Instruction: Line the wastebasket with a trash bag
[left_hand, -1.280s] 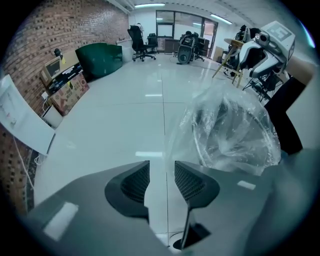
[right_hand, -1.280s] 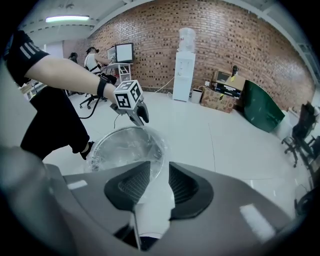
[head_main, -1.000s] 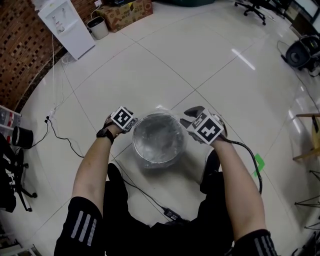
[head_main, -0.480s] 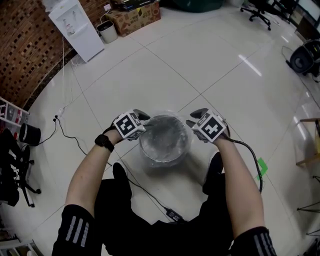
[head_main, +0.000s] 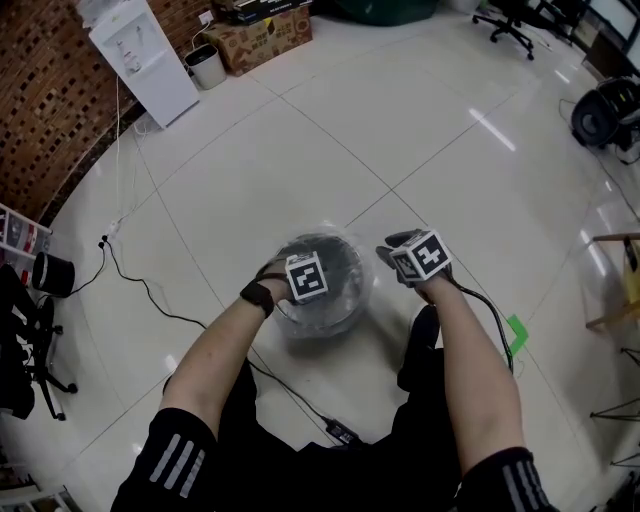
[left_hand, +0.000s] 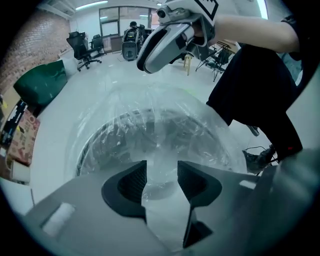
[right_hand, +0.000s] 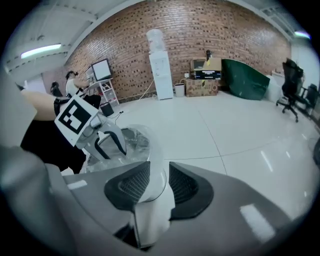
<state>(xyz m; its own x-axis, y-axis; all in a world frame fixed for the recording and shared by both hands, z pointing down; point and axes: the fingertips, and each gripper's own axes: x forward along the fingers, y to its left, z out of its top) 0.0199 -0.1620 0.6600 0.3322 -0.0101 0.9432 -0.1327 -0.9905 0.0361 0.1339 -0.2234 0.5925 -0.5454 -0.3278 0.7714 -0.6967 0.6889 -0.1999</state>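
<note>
A round dark mesh wastebasket (head_main: 338, 268) stands on the white tiled floor, lined with a clear trash bag (head_main: 292, 322) whose film drapes over the rim. My left gripper (head_main: 300, 296) points steeply down over the near-left rim. Its jaws are opening, with loose bag film (left_hand: 150, 125) between them and the pads apart from it (left_hand: 162, 177). My right gripper (head_main: 396, 250) is at the right rim, shut on the bag-covered rim edge (right_hand: 155, 182). The right gripper view also shows the left gripper (right_hand: 100, 140) over the basket (right_hand: 132, 137).
The person's legs and a shoe (head_main: 415, 350) are close behind the basket. A black cable (head_main: 150, 290) runs over the floor at the left, and a green mark (head_main: 515, 335) lies at the right. A water dispenser (head_main: 140, 55), small bin (head_main: 205, 65) and cardboard box (head_main: 265, 25) stand along the brick wall.
My left gripper swung from the basket's left rim rightward to its near side and rolled, with its jaws wider apart. My right gripper sank slightly at the right rim.
</note>
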